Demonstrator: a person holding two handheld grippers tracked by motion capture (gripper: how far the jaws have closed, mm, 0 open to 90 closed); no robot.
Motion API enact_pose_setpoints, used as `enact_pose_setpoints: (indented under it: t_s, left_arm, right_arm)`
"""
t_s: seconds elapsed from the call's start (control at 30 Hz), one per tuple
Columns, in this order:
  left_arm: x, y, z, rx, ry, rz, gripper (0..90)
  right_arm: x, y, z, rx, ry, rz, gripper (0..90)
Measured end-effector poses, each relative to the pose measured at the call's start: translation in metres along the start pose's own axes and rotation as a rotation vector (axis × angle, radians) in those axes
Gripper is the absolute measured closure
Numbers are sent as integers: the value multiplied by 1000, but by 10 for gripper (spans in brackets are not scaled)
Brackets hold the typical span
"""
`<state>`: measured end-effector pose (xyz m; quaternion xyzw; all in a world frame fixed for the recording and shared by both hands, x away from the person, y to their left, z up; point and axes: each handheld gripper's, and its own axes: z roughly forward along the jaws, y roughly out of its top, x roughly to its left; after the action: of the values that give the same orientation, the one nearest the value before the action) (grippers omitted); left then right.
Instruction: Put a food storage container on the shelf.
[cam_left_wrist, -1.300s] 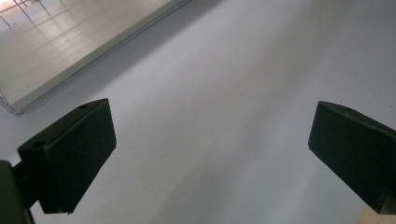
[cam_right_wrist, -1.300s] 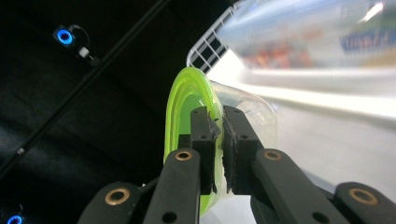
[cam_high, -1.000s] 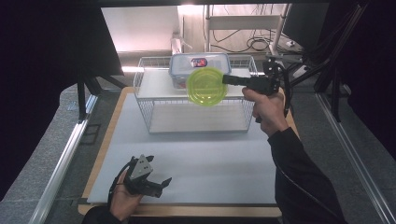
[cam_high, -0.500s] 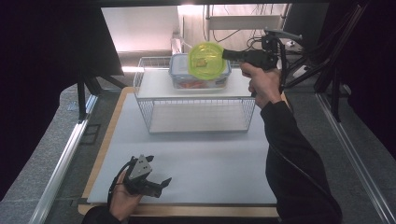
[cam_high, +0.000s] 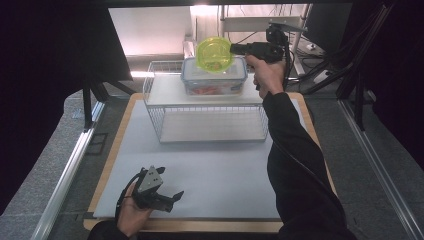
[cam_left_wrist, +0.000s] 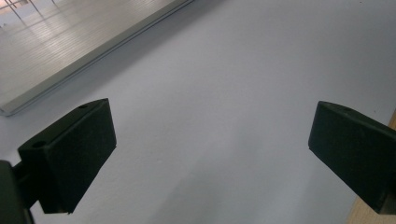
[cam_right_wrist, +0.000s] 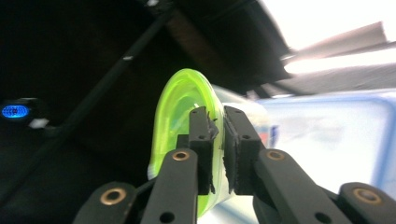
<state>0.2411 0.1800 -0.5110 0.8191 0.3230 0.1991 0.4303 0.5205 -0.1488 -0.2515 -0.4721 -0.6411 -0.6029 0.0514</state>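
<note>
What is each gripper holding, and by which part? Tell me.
The right gripper pinches the green bowl by its rim. The left gripper holds nothing; its fingers stand open over the table.

Tongs (cam_right_wrist: 218, 149) clamp rim of green bowl (cam_right_wrist: 180, 112), tilted on edge; blue-rimmed container (cam_right_wrist: 327, 140) behind.

Black sleeve (cam_high: 295, 165); black fingers (cam_right_wrist: 204, 140)

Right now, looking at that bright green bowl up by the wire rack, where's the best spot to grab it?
By its thin rim, from the side, one jaw inside the green bowl and one outside. The wall is too wide and curved to span; the edge is slim enough to pinch. The right gripper holds it that way, tilted on edge above the clear lidded box.
</note>
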Motion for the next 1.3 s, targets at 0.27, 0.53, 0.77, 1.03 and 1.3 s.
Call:
enact_pose_setpoints:
  t_s: [0.27, 0.53, 0.77, 1.03, 1.3]
  left_arm:
    - [0, -1, 2, 10, -7, 0, 7]
    - [-1, -1, 3, 22, -9, 2, 6]
    - [0, -1, 3, 25, -8, 2, 5]
    - [-1, -1, 3, 25, -10, 4, 5]
    - [-2, -1, 3, 24, -7, 8, 5]
  right_arm:
    - [-6, 2, 8, -30, -54, -2, 755]
    - [-11, 3, 14, -40, -66, 5, 741]
    - [-12, 3, 20, -44, -76, -5, 728]
    - [-10, 5, 17, -68, -88, -49, 632]
    - [-2, 5, -2, -67, -115, -161, 575]
